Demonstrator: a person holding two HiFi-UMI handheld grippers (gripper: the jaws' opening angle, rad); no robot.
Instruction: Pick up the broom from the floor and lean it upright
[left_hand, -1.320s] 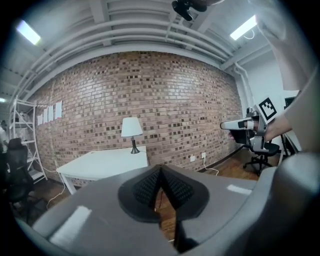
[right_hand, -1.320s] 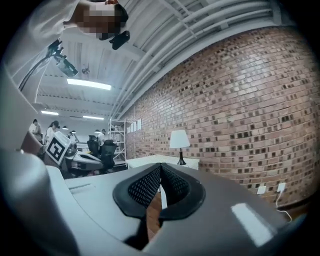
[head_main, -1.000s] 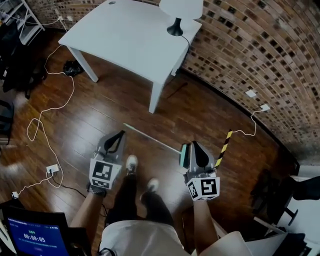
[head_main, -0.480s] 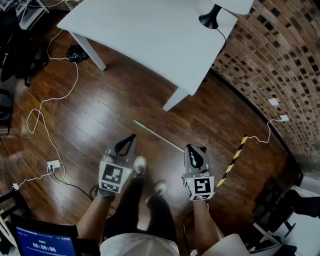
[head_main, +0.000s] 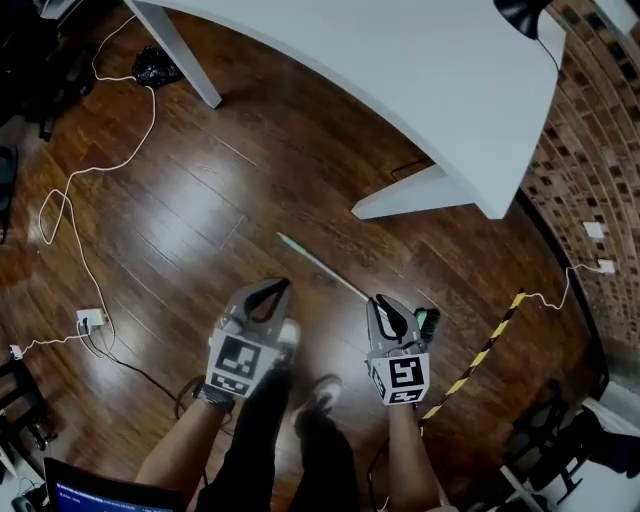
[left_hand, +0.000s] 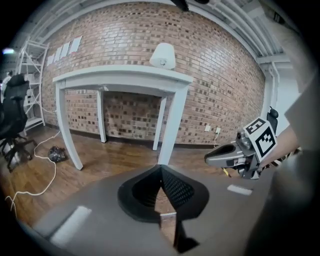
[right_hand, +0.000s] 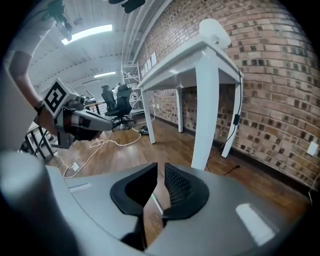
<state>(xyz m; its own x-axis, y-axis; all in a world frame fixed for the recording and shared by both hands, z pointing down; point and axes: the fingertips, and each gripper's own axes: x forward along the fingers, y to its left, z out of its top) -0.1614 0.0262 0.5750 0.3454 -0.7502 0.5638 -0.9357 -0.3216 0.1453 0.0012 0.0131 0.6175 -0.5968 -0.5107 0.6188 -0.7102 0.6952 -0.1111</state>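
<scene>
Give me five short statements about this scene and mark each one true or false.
1. The broom lies on the floor. True.
2. The right gripper clamps the broom's handle. False: its jaws are opening, with nothing gripped between them.
3. The table is black. False: it is white.
4. A white cable trails across the floor. True.
5. The lamp stands on the floor. False: its base sits on the table.
</scene>
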